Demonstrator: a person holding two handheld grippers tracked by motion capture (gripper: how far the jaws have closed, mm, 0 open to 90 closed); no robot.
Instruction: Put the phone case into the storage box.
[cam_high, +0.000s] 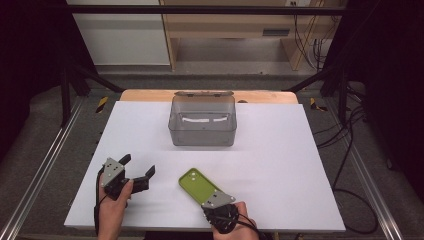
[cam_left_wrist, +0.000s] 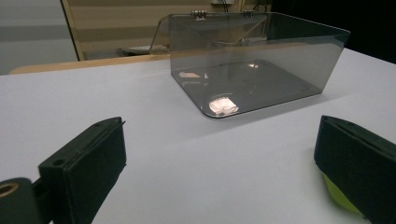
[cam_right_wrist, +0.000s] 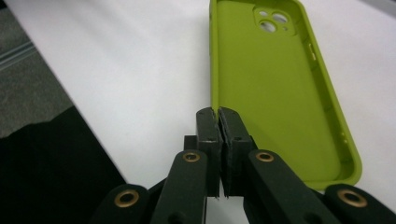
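Green phone case (cam_high: 198, 185) lying flat on the white worktop (cam_high: 280, 165), near the front edge, open side up, camera cutout pointing away toward the clear box (cam_high: 202, 121). Right claw (cam_right_wrist: 218, 122) clenched on the thin side wall of the case, at the near corner. Left claw (cam_high: 139, 167) released, jaws wide apart, hovering just beside the case, holding nothing. Case probably very light, soft and bendy, maybe silicone, so a little grippy, not fragile. Best to pinch the rim, as now; likely to flex and hang down when lifted by one edge only. Box well apart, farther back, open on top.
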